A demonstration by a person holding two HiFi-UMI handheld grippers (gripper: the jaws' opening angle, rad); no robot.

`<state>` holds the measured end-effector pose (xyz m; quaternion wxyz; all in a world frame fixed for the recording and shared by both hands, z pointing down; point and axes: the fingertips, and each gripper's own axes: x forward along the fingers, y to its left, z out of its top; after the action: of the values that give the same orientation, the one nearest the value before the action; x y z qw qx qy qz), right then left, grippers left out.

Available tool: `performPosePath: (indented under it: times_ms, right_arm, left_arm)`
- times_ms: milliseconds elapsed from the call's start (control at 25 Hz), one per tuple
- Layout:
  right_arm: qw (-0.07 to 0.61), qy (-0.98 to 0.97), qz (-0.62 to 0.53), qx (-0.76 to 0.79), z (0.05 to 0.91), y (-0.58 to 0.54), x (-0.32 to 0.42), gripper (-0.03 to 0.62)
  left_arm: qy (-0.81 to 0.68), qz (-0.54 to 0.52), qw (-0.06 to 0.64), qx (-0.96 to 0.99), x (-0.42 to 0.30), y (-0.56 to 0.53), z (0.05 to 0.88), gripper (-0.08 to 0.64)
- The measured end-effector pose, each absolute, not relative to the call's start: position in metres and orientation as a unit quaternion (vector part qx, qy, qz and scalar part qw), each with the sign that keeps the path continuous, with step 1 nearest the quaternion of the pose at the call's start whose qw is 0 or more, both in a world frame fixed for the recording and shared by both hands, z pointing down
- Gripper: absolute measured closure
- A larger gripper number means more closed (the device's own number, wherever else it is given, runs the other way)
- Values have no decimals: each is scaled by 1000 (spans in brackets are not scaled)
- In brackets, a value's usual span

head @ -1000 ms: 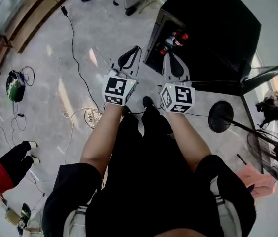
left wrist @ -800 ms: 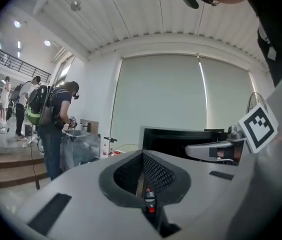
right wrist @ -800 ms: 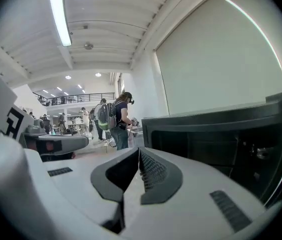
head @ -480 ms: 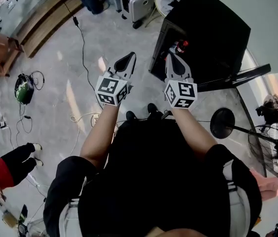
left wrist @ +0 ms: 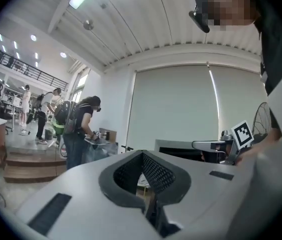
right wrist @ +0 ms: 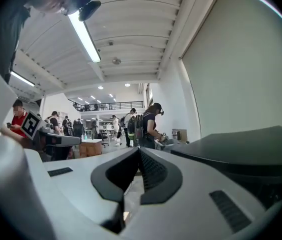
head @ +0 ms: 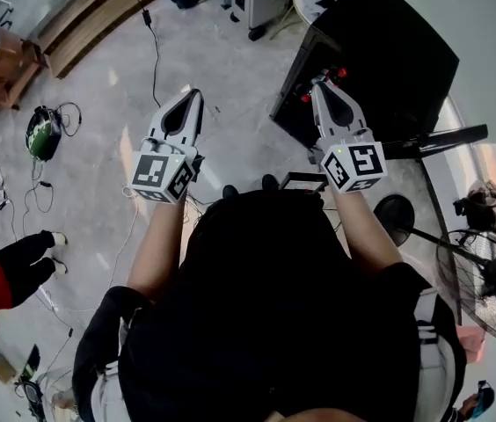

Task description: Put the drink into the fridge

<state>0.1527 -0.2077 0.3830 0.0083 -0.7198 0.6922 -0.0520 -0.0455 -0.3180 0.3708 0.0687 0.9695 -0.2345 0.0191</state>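
Grey concrete floor (head: 230, 60) spreads under the standing person, whose dark-clothed body fills the lower middle of the head view.

Nearest, both arms reach towards the top of the frame. The left gripper (head: 193, 97) sits left of centre. Its fingers are pressed together with nothing between them, and its own view shows only the open room past their tips. The right gripper (head: 318, 89) sits right of centre. Its fingers also meet at the tips and are empty.

Beyond them, in the upper right of the frame, stands the black box-shaped fridge (head: 389, 51). Its dark front faces the lower left, towards the person. Inside that front show the red-capped drink bottles (head: 340, 73), so the drink seems to be in the fridge already.

In the picture the bottles lie just beside the right gripper's tips, one cap on either side of them. The left gripper is well apart from them, further left across bare floor, so the right hand is the nearer one.

Mostly the caps show from above, which suggests that the bottles stand upright with their long axis vertical and caps pointing up. They are too small to be sure. Whether the front is open or glazed I cannot tell.
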Motion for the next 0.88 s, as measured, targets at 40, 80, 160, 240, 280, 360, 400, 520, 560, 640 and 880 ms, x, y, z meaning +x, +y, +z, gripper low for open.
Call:
performPosePath:
  times_ms: [40, 80, 160, 240, 280, 360, 400, 520, 560, 640, 880]
  right_arm:
    - [16, 696, -55, -716, 384, -206, 153, 571]
    - [23, 700, -60, -711, 386, -206, 152, 571]
    - [26, 708, -69, -703, 392, -208, 149, 571]
    - [20, 715, -66, -696, 393, -212, 143, 571]
    - [13, 720, -60, -691, 393, -214, 140, 571]
    - [-7, 729, -52, -683, 402, -221, 134, 571]
    - [-19, 731, -55, -680, 411, -225, 132, 571]
    - [-33, 726, -79, -682, 434, -229, 134, 571]
    - [-35, 723, -83, -685, 438, -228, 135, 571]
    - [-39, 717, -86, -691, 441, -225, 137, 571]
    - [-43, 712, -84, -696, 439, -225, 141, 571]
  left_arm:
    - [-245, 19, 68, 967, -53, -321, 369, 545]
    - [-256, 21, 69, 964, -60, -323, 367, 545]
    - [-274, 24, 72, 959, -73, -327, 367, 545]
    - [-279, 22, 79, 957, -81, -330, 372, 545]
    - [-280, 21, 84, 956, -83, -331, 375, 545]
    - [-280, 22, 92, 955, -83, -334, 386, 545]
    - [-278, 25, 93, 956, -81, -334, 392, 545]
    - [-277, 28, 85, 957, -77, -333, 399, 545]
    - [-279, 29, 81, 956, -77, -334, 401, 545]
    - [-288, 32, 83, 954, -79, -337, 407, 545]
    - [-299, 31, 83, 950, -82, -342, 410, 545]
